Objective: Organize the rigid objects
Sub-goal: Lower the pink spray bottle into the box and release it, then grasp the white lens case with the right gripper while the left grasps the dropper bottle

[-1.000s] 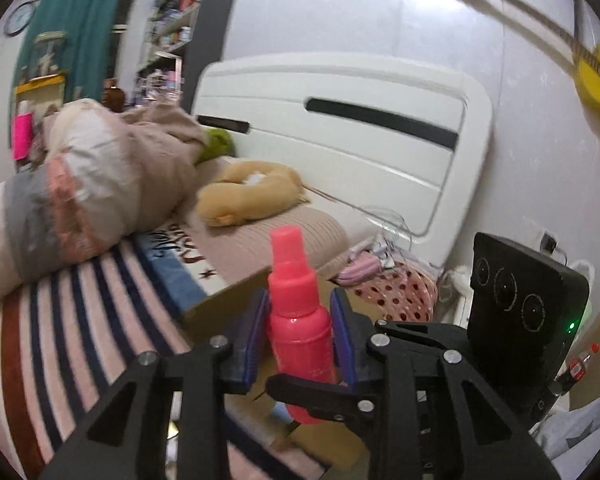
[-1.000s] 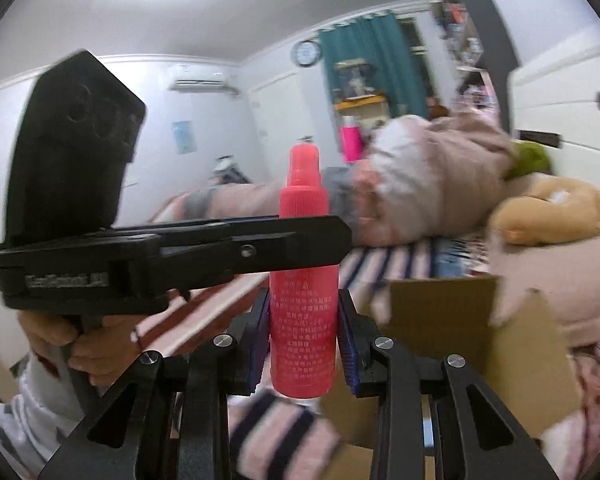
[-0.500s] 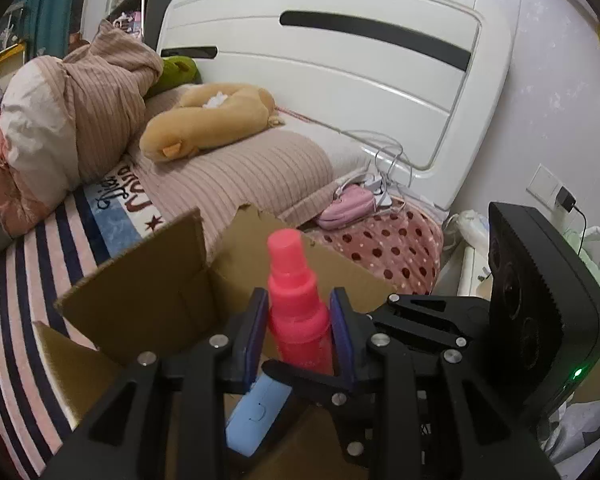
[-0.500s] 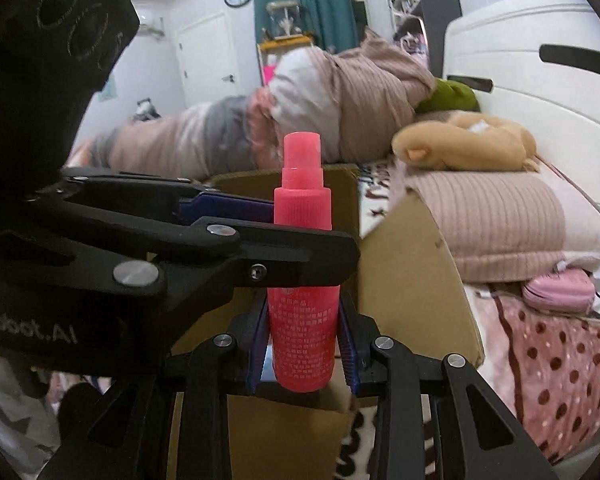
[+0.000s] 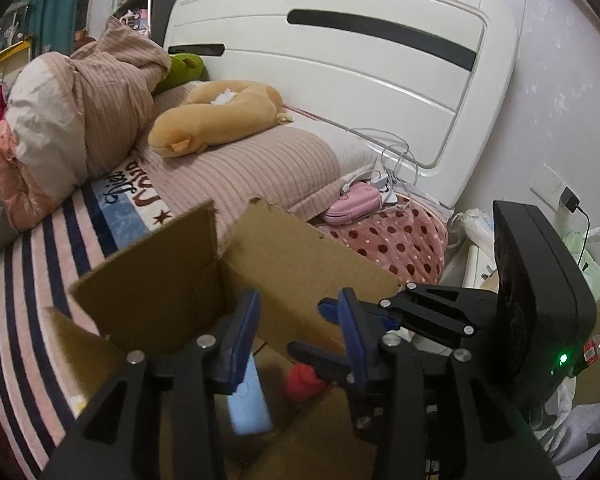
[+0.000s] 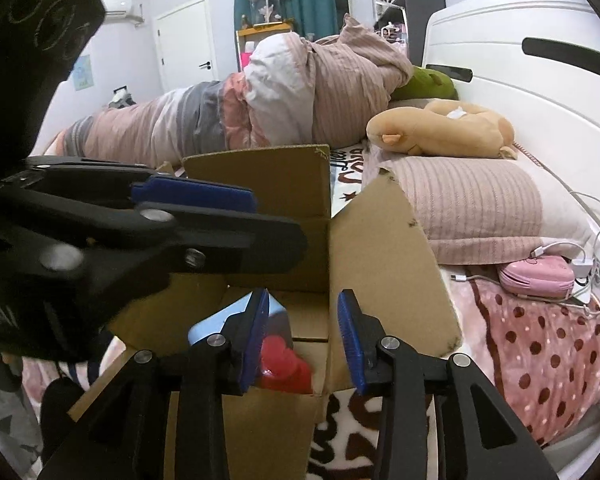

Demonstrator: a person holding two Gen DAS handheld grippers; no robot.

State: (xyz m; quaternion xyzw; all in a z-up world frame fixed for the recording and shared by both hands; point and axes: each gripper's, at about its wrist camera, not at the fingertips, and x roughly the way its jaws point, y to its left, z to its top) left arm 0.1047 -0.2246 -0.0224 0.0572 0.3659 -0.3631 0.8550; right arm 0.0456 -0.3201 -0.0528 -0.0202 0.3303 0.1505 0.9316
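Note:
An open cardboard box (image 5: 300, 264) (image 6: 384, 264) stands on the bed. A pink spray bottle (image 5: 306, 382) (image 6: 286, 368) lies inside it beside a light blue object (image 5: 248, 404) (image 6: 216, 326). My left gripper (image 5: 296, 332) is open and empty above the box opening. My right gripper (image 6: 303, 334) is open and empty too, just above the bottle. The right gripper's body fills the right of the left wrist view (image 5: 540, 312); the left gripper's body shows at the left of the right wrist view (image 6: 140, 232).
The box's flaps (image 5: 148, 268) stand up around the opening. A striped blanket (image 5: 28, 280), a pillow (image 5: 252, 164) with a tan plush toy (image 5: 216, 116), a pink pouch (image 5: 352, 202) with cables and a white headboard (image 5: 360, 60) surround it.
Both grippers held the pink bottle together, moved down over the box, then opened. The bottle has dropped into the box.

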